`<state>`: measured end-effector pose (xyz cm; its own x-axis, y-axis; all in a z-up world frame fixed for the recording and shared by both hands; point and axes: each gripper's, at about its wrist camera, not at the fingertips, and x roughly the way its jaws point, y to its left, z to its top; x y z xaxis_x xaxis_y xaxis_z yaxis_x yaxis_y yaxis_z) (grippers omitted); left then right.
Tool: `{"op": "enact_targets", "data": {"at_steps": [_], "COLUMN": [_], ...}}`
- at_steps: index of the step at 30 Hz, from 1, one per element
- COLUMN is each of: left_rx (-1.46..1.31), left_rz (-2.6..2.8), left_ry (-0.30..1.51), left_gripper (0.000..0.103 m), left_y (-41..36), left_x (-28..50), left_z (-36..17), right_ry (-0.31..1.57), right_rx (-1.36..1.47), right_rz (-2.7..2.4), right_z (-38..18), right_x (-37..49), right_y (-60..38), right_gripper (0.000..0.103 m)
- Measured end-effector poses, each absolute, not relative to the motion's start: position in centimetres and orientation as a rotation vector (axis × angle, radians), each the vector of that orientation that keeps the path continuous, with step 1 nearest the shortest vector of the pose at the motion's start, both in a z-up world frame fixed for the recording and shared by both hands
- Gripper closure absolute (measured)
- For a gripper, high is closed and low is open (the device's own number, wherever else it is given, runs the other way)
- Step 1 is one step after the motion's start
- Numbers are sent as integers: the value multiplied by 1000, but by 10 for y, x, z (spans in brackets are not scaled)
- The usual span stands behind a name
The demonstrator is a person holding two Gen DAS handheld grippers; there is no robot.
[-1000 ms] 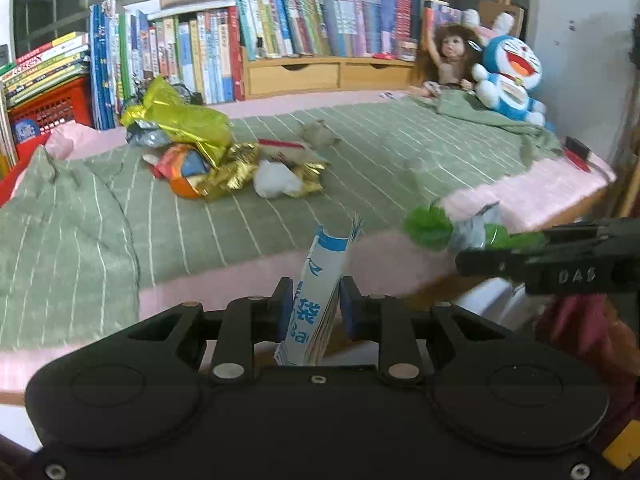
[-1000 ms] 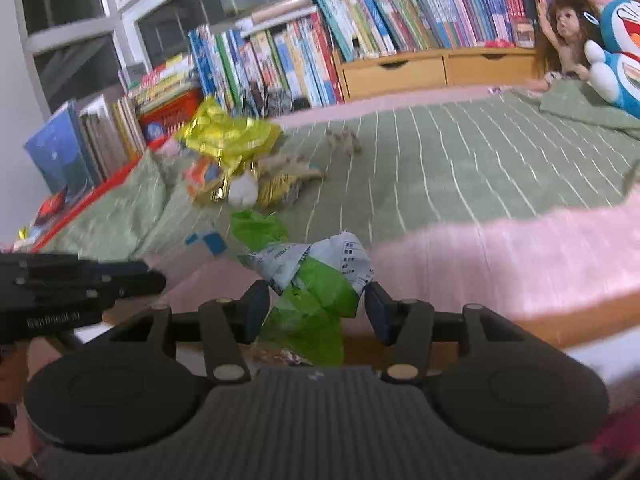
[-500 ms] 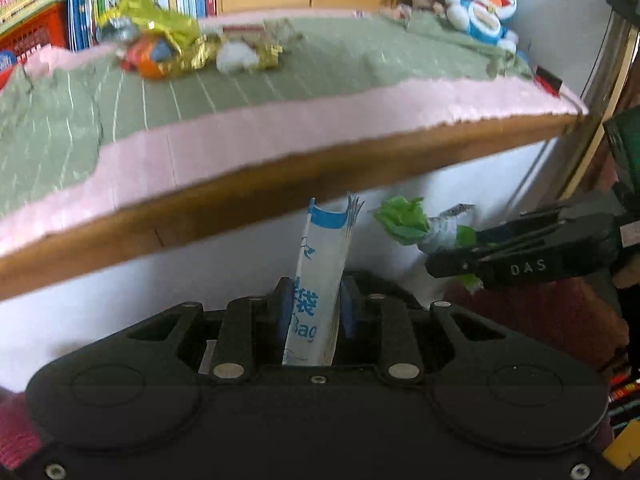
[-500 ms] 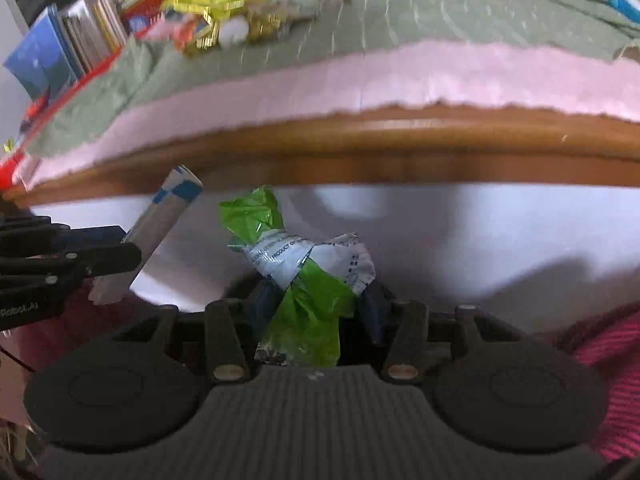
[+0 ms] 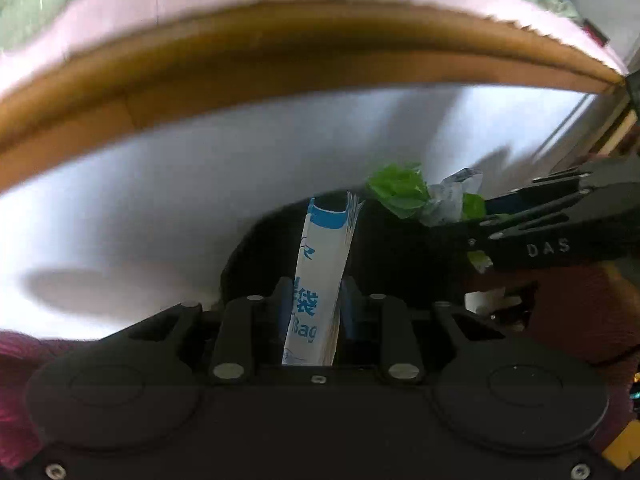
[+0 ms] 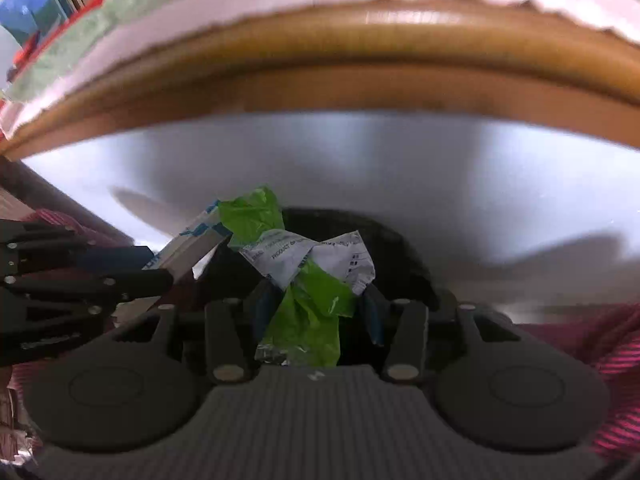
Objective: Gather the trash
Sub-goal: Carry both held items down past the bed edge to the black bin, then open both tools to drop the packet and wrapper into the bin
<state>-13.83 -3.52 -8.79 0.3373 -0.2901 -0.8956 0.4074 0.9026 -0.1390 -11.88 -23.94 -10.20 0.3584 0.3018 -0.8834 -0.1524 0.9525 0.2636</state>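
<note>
both tools loaded, dark bin mouth straight ahead and below

left tool (image 5: 314, 300) clamped on a white-and-blue paper sleeve (image 5: 320, 272); sleeve stands lengthwise along the tool's pointing line, free end out front. right tool (image 6: 316, 300) has a crumpled green-and-white wrapper (image 6: 300, 276) between its pads; pads look pressed on the lower green part, loose ends fanned above.

both tools angle steeply down. beyond each load sits a dark rounded opening (image 5: 384, 248), against the white panel (image 5: 160, 184) under the bed's wooden rail (image 5: 280, 52). read as a bin, though rim and depth are too dark to confirm.

key relation: opening lies directly ahead of and beneath both loads, so release needs little sideways correction. in left view the right tool (image 5: 452, 216) comes in from the right, wrapper tip just beside the sleeve's top. tools near each other; neither clearly closer to the opening.
</note>
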Motion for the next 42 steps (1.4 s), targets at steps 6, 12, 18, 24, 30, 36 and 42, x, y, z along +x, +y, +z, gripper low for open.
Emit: {"op": "enact_targets", "data": {"at_steps": [6, 12, 18, 24, 30, 36, 42], "left_rx": [101, 106, 116, 112, 130, 144, 118], "left_rz": [-440, -424, -421, -401, -395, -394, -434], "left_ry": [1189, 1228, 1239, 1260, 1240, 1180, 1040], "left_gripper": [75, 75, 62, 49, 41, 33, 23], "left_y": [-37, -36, -39, -41, -43, -43, -35], "left_x": [-129, -123, -121, -119, -121, -125, -135], "left_z": [-105, -118, -122, -125, -121, -99, -45], "right_ry": [1198, 1232, 1246, 1246, 1230, 1178, 1049], "right_rx": [123, 128, 125, 125, 131, 137, 186], "right_rz": [289, 282, 271, 260, 254, 269, 372], "right_z": [-115, -122, -123, -126, -122, -100, -47], "right_x": [-107, -106, -100, -101, -102, -106, -110], "right_y": [-228, -231, -228, -229, -233, -239, -252], "right_gripper": [46, 46, 32, 19, 18, 18, 16]}}
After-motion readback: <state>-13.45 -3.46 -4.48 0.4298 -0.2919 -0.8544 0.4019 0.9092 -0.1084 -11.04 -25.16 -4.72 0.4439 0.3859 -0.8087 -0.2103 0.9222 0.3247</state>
